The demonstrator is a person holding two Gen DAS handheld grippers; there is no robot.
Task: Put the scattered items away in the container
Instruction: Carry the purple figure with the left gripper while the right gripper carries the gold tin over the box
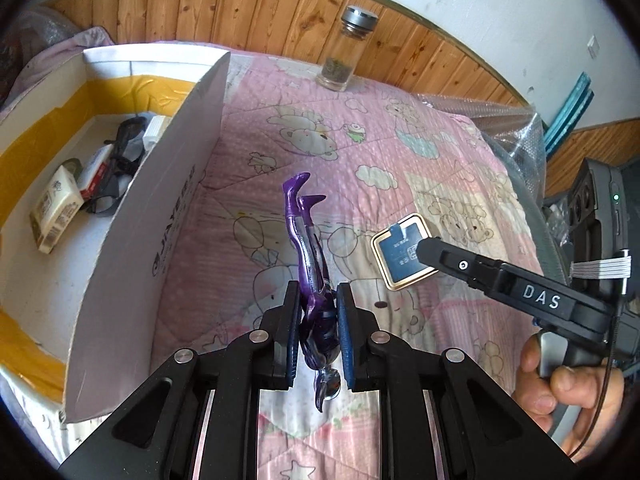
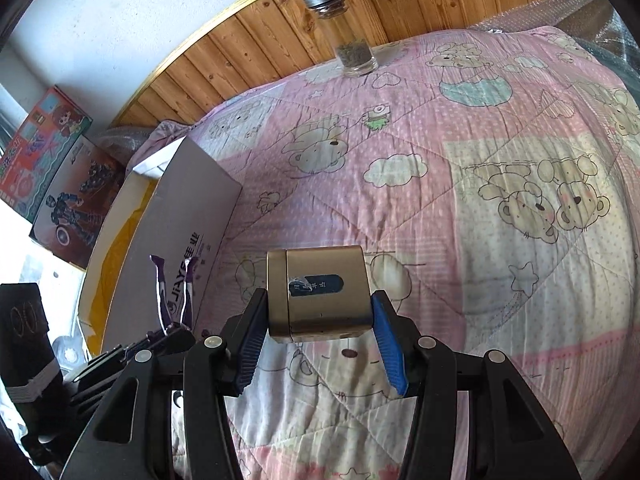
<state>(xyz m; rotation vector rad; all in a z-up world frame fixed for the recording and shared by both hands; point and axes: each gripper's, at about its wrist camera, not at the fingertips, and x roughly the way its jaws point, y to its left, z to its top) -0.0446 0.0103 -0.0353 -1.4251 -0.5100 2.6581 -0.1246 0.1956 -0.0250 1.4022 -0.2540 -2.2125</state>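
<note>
My left gripper (image 1: pixel 319 292) is shut on a purple figurine (image 1: pixel 304 232), held above the pink quilt with its legs pointing away from me. It hangs just right of the white cardboard box (image 1: pixel 160 208), which holds several items. Further right, my right gripper (image 1: pixel 420 254) is over a gold tin (image 1: pixel 400 258). In the right wrist view the right gripper (image 2: pixel 319 300) has its blue pads pressed on both sides of the gold tin (image 2: pixel 320 280). The figurine (image 2: pixel 176 292) shows at the left, in front of the box (image 2: pixel 180 216).
A glass jar (image 1: pixel 344 52) with a metal lid stands at the quilt's far edge by the wood panelling. Bubble wrap (image 1: pixel 512 132) lies along the right side. Toy boxes (image 2: pixel 44 148) lean beyond the cardboard box. A person's hand (image 1: pixel 560 376) holds the right gripper.
</note>
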